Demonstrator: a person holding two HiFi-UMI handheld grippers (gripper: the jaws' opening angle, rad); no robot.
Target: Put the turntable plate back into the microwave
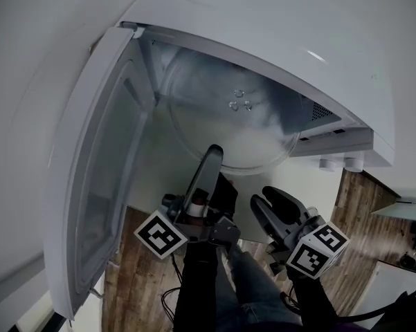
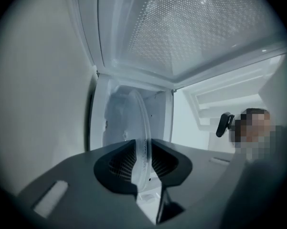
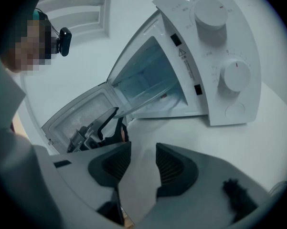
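Observation:
The white microwave (image 1: pixel 263 26) stands with its door (image 1: pixel 97 171) swung wide to the left. The clear glass turntable plate (image 1: pixel 228 123) lies partly inside the cavity, its near rim sticking out of the opening. My left gripper (image 1: pixel 213 151) is shut on that near rim. In the left gripper view the plate (image 2: pixel 141 123) runs edge-on between the pads of the left gripper (image 2: pixel 142 163). My right gripper (image 1: pixel 268 199) hangs open below and to the right, away from the plate. In its own view, the right gripper (image 3: pixel 143 163) has nothing between its jaws.
The microwave's two dials (image 3: pixel 211 11) sit on its right panel, and it rests on a white countertop (image 3: pixel 219 142). The open door (image 3: pixel 81 113) bounds the left side. Wooden floor (image 1: pixel 360 213) and the person's legs (image 1: pixel 249 289) show below.

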